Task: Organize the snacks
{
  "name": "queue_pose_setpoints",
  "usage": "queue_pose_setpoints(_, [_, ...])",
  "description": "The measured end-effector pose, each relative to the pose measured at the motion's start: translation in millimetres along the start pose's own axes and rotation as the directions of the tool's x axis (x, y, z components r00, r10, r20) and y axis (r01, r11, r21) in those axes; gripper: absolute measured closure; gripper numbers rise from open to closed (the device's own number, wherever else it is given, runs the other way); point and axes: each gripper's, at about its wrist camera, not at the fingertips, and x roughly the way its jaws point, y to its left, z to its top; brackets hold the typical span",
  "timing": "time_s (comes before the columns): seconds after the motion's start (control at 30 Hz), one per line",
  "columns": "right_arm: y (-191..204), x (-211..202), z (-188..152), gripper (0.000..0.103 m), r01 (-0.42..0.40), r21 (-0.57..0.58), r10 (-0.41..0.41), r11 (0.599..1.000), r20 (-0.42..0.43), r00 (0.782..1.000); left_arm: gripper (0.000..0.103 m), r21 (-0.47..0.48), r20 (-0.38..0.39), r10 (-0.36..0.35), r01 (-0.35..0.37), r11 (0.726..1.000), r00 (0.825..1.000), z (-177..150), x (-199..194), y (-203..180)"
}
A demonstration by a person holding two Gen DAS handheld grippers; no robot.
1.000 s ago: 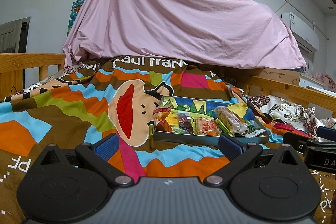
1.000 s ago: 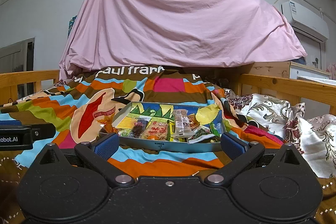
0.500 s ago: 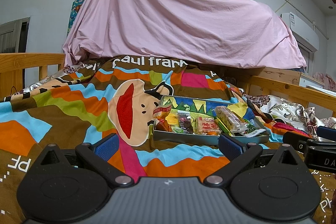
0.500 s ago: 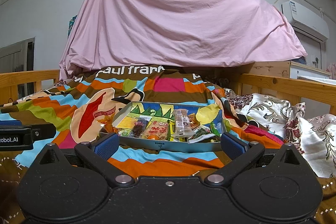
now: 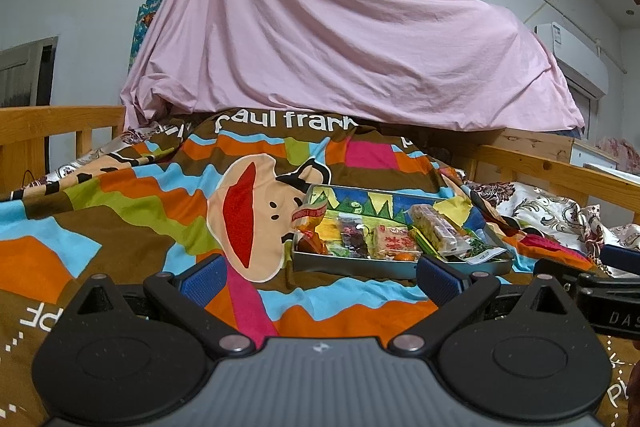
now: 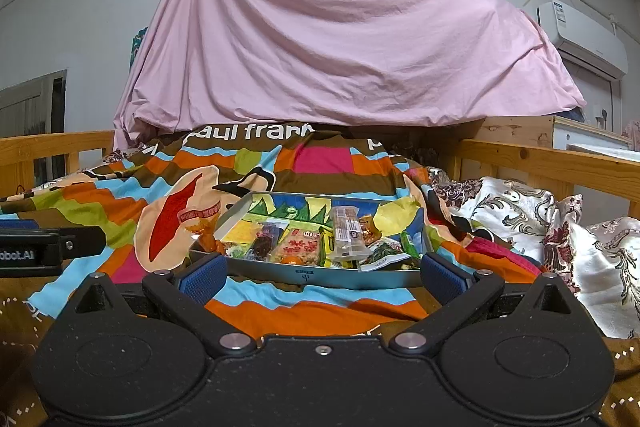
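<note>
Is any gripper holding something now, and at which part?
Nothing is held. The left gripper and right gripper are open, short of the snack tin.

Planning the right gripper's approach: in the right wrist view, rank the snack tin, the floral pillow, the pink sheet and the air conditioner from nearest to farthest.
From the right gripper:
1. snack tin, straight ahead on the blanket, just past the fingertips.
2. floral pillow, off to the right by the wooden rail.
3. pink sheet, draped behind the bed's far end.
4. air conditioner, high on the right wall; roughly level with the sheet, too close to call.
</note>
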Motion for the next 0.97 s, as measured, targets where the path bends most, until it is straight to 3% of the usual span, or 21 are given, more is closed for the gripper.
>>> queue_pose_setpoints(0.17, [1, 0, -1, 0.001, 0.0, 0.001, 0.0, 1.0, 0.0, 1.0, 0.0, 0.06, -0.02, 0.077, -0.075, 0.995, 0.997, 2, 2, -10])
queue_pose_setpoints(0.97, [1, 0, 0, 0.001, -0.001, 0.0, 0.001, 1.0, -0.003, 1.0, 0.0, 0.069, -0.037, 0.088, -0.086, 0.994, 0.995, 1, 4, -12])
